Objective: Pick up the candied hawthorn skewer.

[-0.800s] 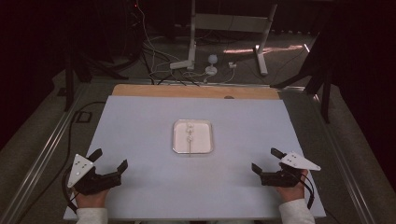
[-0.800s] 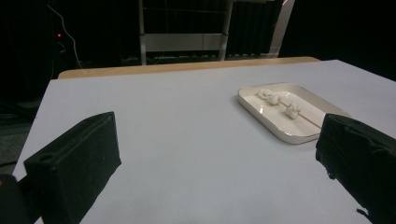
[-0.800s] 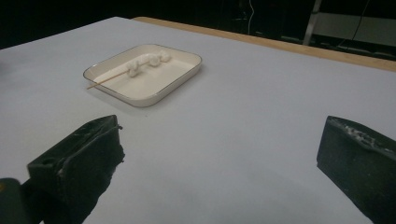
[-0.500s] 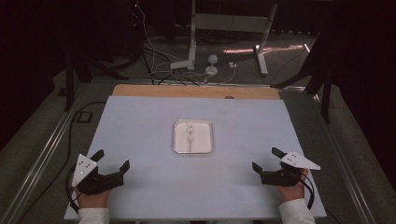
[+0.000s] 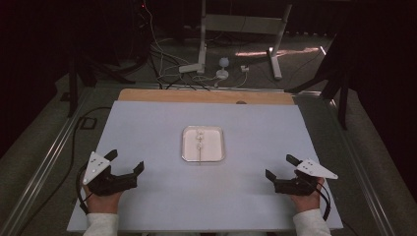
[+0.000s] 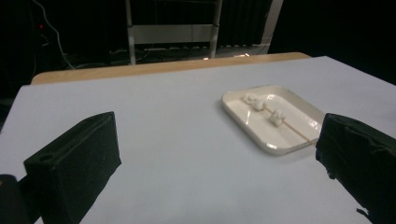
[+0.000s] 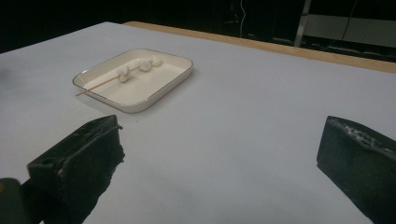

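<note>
The table [image 5: 147,128] is carrying a tray [image 5: 219,147] at its centre. The left gripper [image 5: 123,167] at 7 o'clock and the right gripper [image 5: 280,167] at 5 o'clock are gaping wide, empty. The skewer [image 5: 200,156] is looking light and brittle, its white pieces [image 5: 199,138] soft; pinching the bare stick end seems safest.

Glossy white tray [image 6: 299,100] on matt pale table cover [image 5: 147,128], bare wood edge [image 5: 196,96] behind.
</note>
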### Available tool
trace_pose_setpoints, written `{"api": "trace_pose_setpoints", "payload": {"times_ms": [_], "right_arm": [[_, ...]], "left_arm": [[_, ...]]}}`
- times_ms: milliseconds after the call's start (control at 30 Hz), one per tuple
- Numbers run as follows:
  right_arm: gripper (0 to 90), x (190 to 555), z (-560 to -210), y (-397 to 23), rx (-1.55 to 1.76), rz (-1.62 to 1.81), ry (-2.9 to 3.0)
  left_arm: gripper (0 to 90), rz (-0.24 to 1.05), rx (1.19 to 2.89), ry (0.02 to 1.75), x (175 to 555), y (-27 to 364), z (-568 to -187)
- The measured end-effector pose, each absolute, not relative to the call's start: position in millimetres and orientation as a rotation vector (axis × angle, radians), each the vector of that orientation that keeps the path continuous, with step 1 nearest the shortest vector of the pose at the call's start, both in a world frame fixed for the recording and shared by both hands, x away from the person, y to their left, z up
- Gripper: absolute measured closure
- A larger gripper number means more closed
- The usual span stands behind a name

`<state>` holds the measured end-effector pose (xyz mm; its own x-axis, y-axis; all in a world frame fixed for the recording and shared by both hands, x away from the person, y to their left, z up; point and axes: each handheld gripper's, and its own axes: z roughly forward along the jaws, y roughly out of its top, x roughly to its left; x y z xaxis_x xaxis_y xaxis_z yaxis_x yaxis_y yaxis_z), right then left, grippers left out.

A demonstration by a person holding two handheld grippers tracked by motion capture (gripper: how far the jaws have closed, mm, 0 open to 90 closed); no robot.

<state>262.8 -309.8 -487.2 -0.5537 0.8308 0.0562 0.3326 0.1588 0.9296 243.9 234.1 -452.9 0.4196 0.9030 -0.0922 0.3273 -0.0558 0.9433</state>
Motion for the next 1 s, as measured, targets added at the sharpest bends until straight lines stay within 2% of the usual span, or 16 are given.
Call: {"api": "trace_pose_setpoints", "payload": {"times_ms": [600, 1000], "right_arm": [[0.0, 263, -487, -308, 1.106, 1.383, 1.972], [0.0, 263, -488, -308, 1.108, 1.378, 1.981]], "left_arm": [[0.3, 0.583, 1.7, 1.09, 312, 158, -444], [0.3, 0.559, 1.821, 1.092, 345, 97, -467]]}}
